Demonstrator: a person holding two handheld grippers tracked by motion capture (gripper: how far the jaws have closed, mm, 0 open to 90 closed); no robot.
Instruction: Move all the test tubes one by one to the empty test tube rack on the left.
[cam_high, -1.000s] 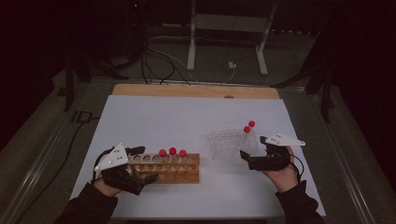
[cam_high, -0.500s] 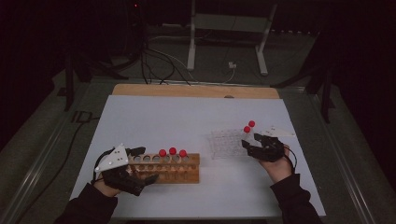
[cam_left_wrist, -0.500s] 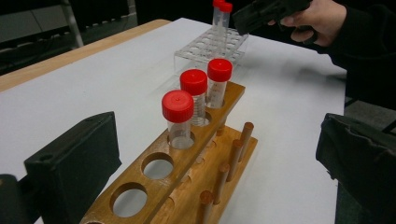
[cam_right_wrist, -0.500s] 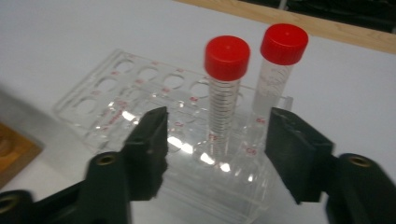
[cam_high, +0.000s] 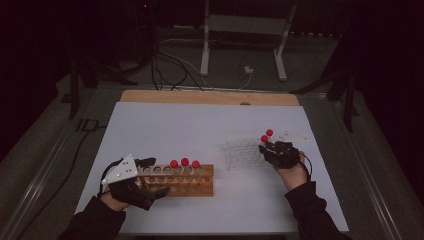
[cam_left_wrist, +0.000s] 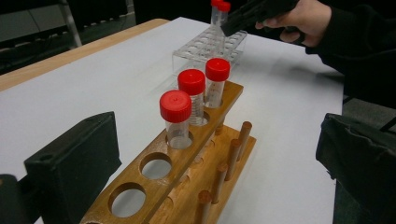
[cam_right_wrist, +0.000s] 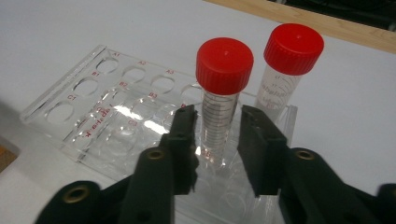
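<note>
Red-capped tube (cam_right_wrist: 219, 102) is stood in the clear rack (cam_right_wrist: 93, 112) at center frame, bracketed by the right claw (cam_right_wrist: 215, 140), whose jaws have just been closing; a thin gap is seen at each pad, so no grip yet. Grasp step is judged in hand; full closure, then a straight lift, is called for. Wooden rack (cam_left_wrist: 187, 158) is straddled by the left claw (cam_left_wrist: 210, 172), released.
</note>
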